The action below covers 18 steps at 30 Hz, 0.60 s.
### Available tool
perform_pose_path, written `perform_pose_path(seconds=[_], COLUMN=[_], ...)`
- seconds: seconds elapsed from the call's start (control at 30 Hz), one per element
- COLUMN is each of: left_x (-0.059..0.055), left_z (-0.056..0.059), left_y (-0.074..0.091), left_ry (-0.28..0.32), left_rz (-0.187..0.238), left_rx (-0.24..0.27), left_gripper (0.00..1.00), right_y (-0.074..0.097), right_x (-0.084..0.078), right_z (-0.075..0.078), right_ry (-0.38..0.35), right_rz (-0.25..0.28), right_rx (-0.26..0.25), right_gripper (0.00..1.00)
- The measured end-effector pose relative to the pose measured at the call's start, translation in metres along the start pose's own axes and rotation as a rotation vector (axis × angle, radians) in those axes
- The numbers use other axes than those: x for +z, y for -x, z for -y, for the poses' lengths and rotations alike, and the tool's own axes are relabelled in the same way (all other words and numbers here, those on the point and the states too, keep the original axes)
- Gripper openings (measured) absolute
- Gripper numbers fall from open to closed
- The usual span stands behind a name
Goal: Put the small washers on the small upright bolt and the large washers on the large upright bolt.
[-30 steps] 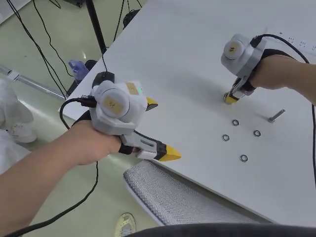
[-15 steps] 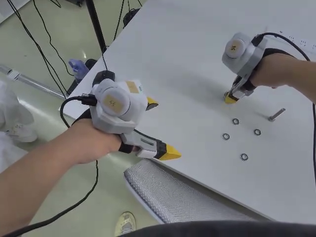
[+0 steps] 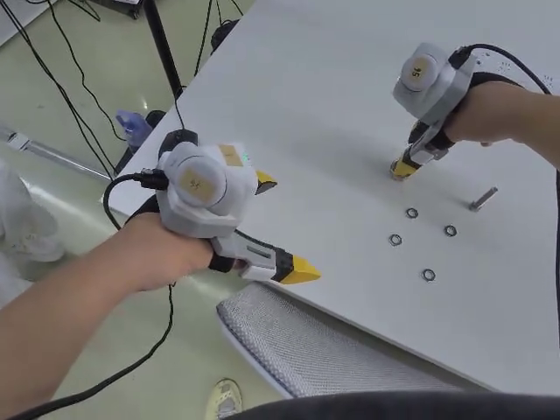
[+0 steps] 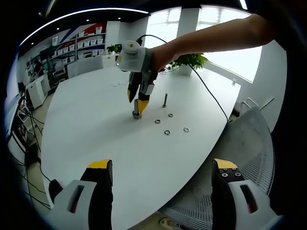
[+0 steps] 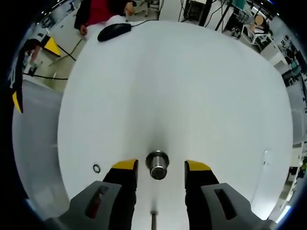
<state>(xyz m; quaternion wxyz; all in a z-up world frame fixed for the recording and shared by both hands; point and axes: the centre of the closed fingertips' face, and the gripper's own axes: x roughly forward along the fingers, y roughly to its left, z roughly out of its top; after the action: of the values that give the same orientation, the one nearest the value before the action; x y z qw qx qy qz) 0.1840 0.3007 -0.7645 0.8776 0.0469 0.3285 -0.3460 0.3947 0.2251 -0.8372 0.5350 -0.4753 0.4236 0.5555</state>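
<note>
While looking down from the head view, find the left gripper (image 3: 284, 227) held at the near edge of the white table (image 3: 332, 105), near a grey mesh chair (image 3: 306, 350), jaws spread wide with nothing between. Find the right gripper (image 3: 404, 168) farther along, tips pointed down close over the tabletop. Seen along its own jaws: parted, straddling the large upright bolt (image 5: 157, 165), a gap on either side, no grip on it. Beside that bolt, count four washers (image 3: 411, 213) lying flat and loose on the table, none threaded on. Cannot tell small from large among them. Past the washers, note the small upright bolt (image 4: 165, 99), standing bare, well apart from the left gripper and near the right.
</note>
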Motion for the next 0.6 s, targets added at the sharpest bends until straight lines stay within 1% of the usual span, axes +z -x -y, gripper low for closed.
perform_pose_path(seconds=[0.07, 0.1, 0.23, 0.33, 0.43, 0.6], left_x=[0.000, 0.000, 0.001, 0.001, 0.002, 0.003], left_z=[0.000, 0.000, 0.001, 0.001, 0.002, 0.003], left_y=[0.000, -0.001, 0.000, 0.001, 0.002, 0.003], left_ry=[-0.004, -0.005, -0.011, -0.013, -0.016, -0.031], left_rz=[-0.002, -0.002, -0.004, -0.008, -0.008, -0.011], left_rx=[-0.001, -0.001, -0.001, 0.000, 0.002, 0.002], left_gripper=[0.85, 0.85, 0.86, 0.86, 0.86, 0.89], right_y=[-0.001, 0.002, 0.015, 0.025, 0.035, 0.046], right_x=[0.000, -0.001, -0.001, 0.000, 0.000, -0.003], right_z=[0.001, 0.000, -0.004, -0.006, -0.007, -0.016], right_ry=[-0.001, 0.002, -0.005, 0.008, 0.003, 0.017], right_rz=[0.008, 0.013, 0.038, 0.058, 0.075, 0.079], right_rx=[0.001, -0.001, -0.003, -0.008, -0.014, -0.016], right_gripper=[0.40, 0.40, 0.40, 0.40, 0.40, 0.40])
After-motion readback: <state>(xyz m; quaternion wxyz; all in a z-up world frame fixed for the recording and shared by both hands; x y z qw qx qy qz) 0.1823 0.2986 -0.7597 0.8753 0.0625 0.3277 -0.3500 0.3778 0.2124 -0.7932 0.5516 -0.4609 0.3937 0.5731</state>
